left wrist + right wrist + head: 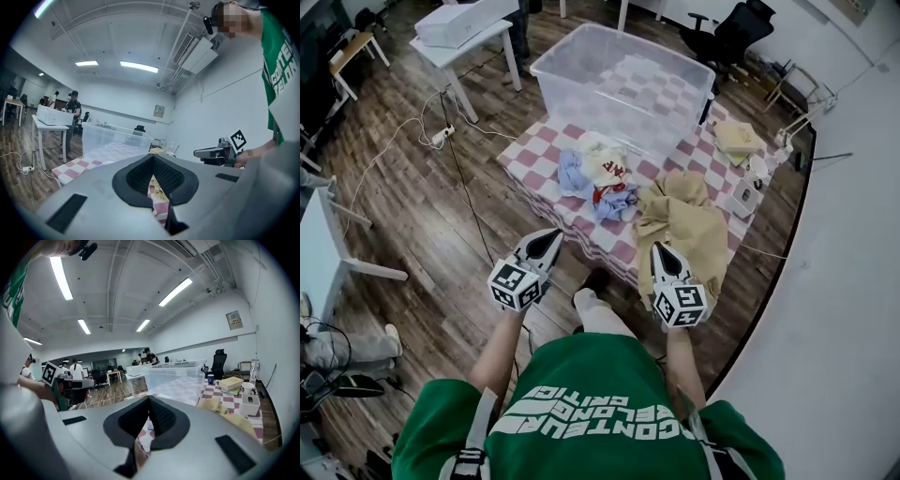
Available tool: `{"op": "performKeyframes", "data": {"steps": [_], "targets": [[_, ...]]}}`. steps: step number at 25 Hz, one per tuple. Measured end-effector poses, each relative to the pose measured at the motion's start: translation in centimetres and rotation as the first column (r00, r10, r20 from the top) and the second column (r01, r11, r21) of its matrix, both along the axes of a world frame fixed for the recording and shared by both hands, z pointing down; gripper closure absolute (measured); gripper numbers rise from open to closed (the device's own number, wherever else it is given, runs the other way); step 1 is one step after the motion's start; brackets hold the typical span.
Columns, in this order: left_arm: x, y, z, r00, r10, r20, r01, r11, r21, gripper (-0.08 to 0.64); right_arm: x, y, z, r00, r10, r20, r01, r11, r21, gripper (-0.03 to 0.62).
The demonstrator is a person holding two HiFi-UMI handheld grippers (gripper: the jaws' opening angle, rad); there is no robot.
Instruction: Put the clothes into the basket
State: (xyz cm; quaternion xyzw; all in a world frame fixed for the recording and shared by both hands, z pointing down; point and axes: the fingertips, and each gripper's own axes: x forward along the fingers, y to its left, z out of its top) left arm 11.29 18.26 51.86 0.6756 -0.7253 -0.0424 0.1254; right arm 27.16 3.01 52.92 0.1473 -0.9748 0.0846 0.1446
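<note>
Green shirt (591, 394), mine, lowest in the head view.
Item 1: left gripper (551, 234), jaws closed on nothing, short of the table edge.
Item 2: right gripper (661, 249), likewise closed and empty, near the tan garment (680, 220).
Item 3: mixed clothes pile (600, 178) on checked tablecloth (534, 155), in front of the clear basket (581, 84), which looks empty.
Risk: tan garment drapes over the edge, so a shallow pinch may pull it floorward. The pile looks tangled, so 1 grab may drag neighbours.
</note>
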Motion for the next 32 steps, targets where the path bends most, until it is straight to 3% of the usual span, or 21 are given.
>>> {"op": "performKeyframes", "data": {"steps": [9,16,25,32], "targets": [[-4.7,-8.5,0.8,0.993,0.12,-0.021,-0.121,0.992,-0.046,0.555,-3.7,-5.3,0.6,0.996,0.086,-0.03,-0.086,0.996,-0.027,0.584],[-4.8,-16.3,0.8,0.963,0.269,-0.022,-0.27,0.961,-0.054,0.555,-3.6,-9.8,0.8,0.978,0.208,-0.031,-0.209,0.977,-0.039,0.584],[-0.3,-24.7,1.6,0.862,0.506,-0.015,-0.506,0.86,-0.074,0.555,0.8,-13.6,1.9,0.912,0.411,-0.018,-0.411,0.91,-0.058,0.584],[5.8,-28.4,1.9,0.755,0.656,-0.01,-0.653,0.751,-0.097,0.555,7.8,-14.1,2.7,0.819,0.573,-0.028,-0.574,0.816,-0.071,0.584]]}}
